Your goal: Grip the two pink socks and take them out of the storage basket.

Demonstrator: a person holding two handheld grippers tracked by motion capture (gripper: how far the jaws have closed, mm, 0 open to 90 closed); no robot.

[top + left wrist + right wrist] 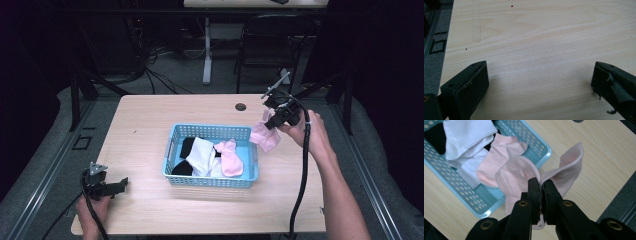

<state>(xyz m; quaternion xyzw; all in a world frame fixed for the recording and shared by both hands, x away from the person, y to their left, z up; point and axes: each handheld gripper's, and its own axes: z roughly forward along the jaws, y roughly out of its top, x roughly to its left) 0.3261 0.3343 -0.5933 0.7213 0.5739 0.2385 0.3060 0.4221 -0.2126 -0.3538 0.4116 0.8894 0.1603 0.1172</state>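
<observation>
A blue plastic basket (pixel 210 180) stands mid-table and holds white socks (pixel 202 155), a black sock (pixel 187 146) and a pink sock (pixel 231 157). My right gripper (pixel 270 122) is shut on a second pink sock (pixel 264 136), which hangs above the table just right of the basket's far right corner. In the right gripper view that pink sock (pixel 519 175) folds over the closed jaws of the right gripper (pixel 541 185), beside the basket (pixel 481 202). My left gripper (pixel 122 182) rests open near the table's front left corner, and the left gripper (pixel 539 80) has only bare wood between its jaws.
The wooden table (pixel 145 125) has a round cable hole (pixel 240 106) at its far edge. Behind it stand a black chair (pixel 270 45) and another table's leg (pixel 207 55). Black frame rails run along both sides.
</observation>
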